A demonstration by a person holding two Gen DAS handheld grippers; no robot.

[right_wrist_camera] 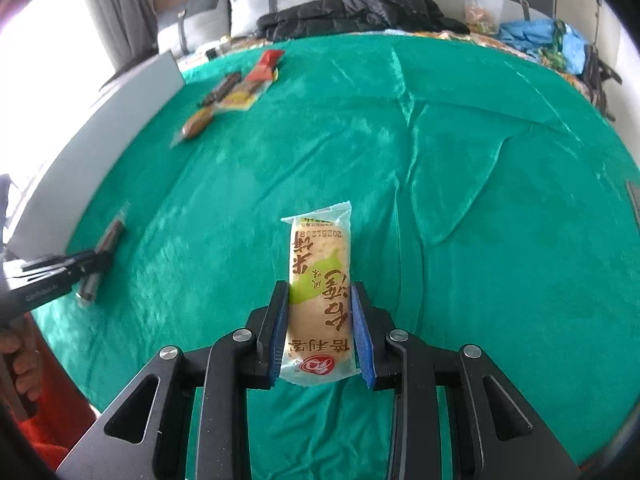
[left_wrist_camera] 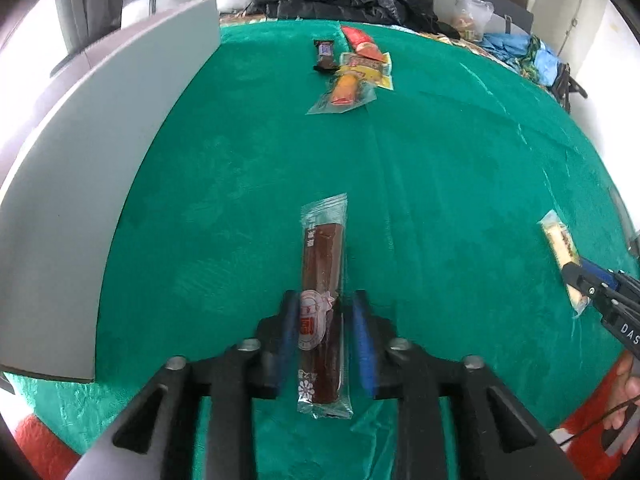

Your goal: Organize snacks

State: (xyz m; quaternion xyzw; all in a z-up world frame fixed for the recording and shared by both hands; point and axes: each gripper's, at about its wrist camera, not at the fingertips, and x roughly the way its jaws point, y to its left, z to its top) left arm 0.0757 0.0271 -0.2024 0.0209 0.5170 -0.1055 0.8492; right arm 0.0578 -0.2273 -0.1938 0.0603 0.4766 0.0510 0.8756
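A brown snack stick in a clear wrapper lies lengthwise on the green cloth between the jaws of my left gripper. The jaws are open, with a gap to the right pad. From the right wrist view the same gripper and stick show blurred at the left. My right gripper is shut on a beige and green rice cracker packet, its blue pads against both long sides. In the left wrist view that packet and right gripper sit at the right edge.
A small pile of wrapped snacks lies far across the cloth, seen also as the snack pile. A grey panel borders the left side. Dark clothing and bags lie beyond the far edge. A hand holds the right tool.
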